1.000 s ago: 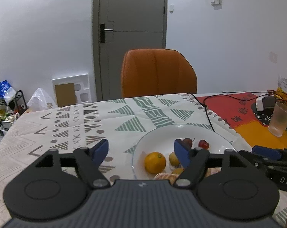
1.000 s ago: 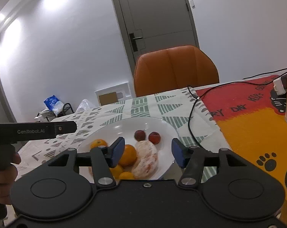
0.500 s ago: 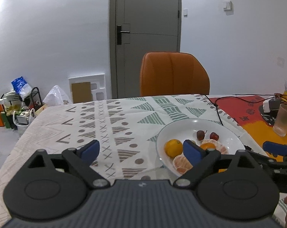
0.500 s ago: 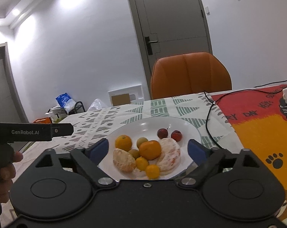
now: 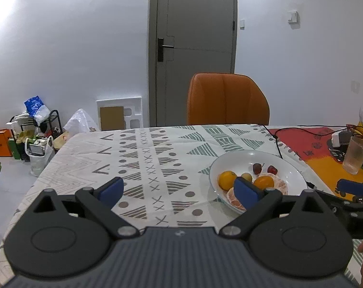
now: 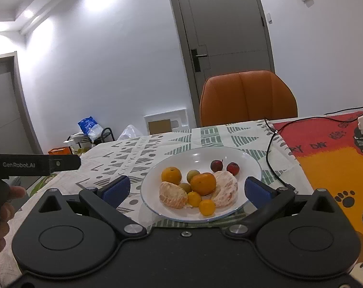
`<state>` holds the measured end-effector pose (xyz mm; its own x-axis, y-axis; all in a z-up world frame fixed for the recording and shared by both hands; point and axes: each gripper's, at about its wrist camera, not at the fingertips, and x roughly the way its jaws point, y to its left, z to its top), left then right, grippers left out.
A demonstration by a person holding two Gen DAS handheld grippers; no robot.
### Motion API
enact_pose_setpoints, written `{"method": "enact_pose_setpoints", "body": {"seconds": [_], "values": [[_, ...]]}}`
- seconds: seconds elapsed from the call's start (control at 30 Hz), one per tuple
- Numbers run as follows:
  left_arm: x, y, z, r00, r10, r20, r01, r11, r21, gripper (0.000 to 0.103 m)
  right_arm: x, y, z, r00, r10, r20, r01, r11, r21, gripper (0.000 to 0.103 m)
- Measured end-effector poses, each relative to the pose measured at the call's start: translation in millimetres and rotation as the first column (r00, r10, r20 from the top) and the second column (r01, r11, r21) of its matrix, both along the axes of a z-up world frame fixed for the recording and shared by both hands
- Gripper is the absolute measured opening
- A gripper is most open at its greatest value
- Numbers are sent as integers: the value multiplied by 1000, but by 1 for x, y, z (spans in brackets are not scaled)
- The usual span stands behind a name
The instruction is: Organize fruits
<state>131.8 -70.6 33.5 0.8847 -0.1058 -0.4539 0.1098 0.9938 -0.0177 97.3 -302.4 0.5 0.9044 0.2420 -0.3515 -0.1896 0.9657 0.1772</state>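
We count on the white plate (image 6: pixel 249 162), at the centre of the right wrist view: two whole oranges (image 6: pixel 171 175), two peeled oranges (image 6: pixel 173 195), two small green fruits (image 6: pixel 193 175), two small yellow ones (image 6: pixel 206 207) and two dark red ones (image 6: pixel 216 165). The plate sits on the patterned tablecloth (image 5: pixel 143 158), one orange chair (image 5: pixel 227 98) behind it. Our right gripper (image 6: pixel 187 189) hovers level in front of the plate, tongs spread wide to either side of it, holding nothing. Our left gripper (image 5: pixel 179 189) is at the lower middle of its view, tongs likewise apart and empty, the plate to its right. The peeled oranges show pale pith; the whole ones are glossy.
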Motion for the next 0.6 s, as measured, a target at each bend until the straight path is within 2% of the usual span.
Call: {"method": "enact_pose_setpoints", "body": {"seconds": [0.3, 0.6], "values": [[-23, 17, 6, 999, 39, 19, -39, 999, -6, 98, -15, 5, 7, 1000, 20, 17, -20, 1000, -3, 103], [-46, 36, 5, 995, 93, 21, -93, 995, -22, 99, -24, 15, 8, 999, 54, -10, -54, 999, -8, 103]]}}
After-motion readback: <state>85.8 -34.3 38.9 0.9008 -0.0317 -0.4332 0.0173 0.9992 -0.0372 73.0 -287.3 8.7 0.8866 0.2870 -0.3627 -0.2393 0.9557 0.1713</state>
